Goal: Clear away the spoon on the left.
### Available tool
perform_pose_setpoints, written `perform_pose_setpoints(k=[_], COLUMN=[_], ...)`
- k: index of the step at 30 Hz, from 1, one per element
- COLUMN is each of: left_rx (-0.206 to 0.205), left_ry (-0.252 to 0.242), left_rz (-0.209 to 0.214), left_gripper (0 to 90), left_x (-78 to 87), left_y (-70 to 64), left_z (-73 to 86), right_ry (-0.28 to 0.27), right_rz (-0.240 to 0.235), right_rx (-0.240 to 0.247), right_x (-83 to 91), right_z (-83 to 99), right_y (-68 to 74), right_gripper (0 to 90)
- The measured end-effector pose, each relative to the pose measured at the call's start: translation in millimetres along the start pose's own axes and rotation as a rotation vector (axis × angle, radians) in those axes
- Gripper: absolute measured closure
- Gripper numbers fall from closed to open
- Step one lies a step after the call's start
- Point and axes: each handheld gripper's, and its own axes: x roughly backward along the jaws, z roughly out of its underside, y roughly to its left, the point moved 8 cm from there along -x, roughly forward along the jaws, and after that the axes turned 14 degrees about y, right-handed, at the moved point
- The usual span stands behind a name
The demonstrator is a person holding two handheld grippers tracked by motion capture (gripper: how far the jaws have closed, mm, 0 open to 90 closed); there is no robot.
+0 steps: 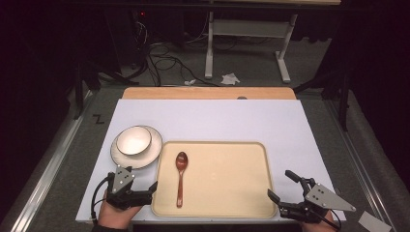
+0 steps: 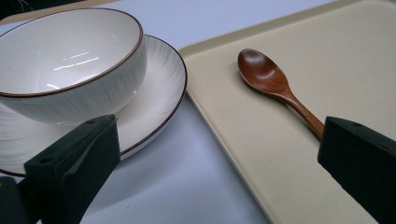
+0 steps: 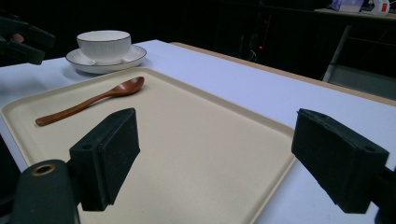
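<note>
Both grippers held at near table edge, left gripper (image 1: pixel 137 192) and right gripper (image 1: pixel 280 190), jaws spread, nothing gripped | wooden spoon (image 1: pixel 181 177) laid lengthwise on left part of beige tray (image 1: pixel 232 193) | white bowl (image 1: pixel 134 140) seated on plate (image 1: pixel 145 158), beside tray | spoon judged light, stiff, smooth; best taken mid-handle | bowl judged fragile, slippery

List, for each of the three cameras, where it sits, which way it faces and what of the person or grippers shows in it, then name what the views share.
High view: above the person's side, facing forward and down on the table; both hands, the left gripper and the right gripper enter at the bottom.
Left gripper view: low on the left gripper, facing the bowl, the plate and the spoon; its open jaws show.
Right gripper view: on the right gripper, looking across the tray; its open jaws show.
Shared: all three show bowl, plate, spoon, tray.
</note>
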Motion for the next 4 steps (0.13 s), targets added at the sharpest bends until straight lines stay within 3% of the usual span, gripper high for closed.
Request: perform_pose_setpoints(k=[4], left_rx=[-0.006], left_ry=[0.001], left_rz=[0.000], left_gripper=[0.2], left_x=[-1.7], left_y=[-1.4], left_z=[-0.1], right_ry=[0.001], right_rz=[0.005], right_rx=[-0.016], right_x=[-0.3], right_z=[0.2], right_y=[-1.5], right_gripper=[16.2])
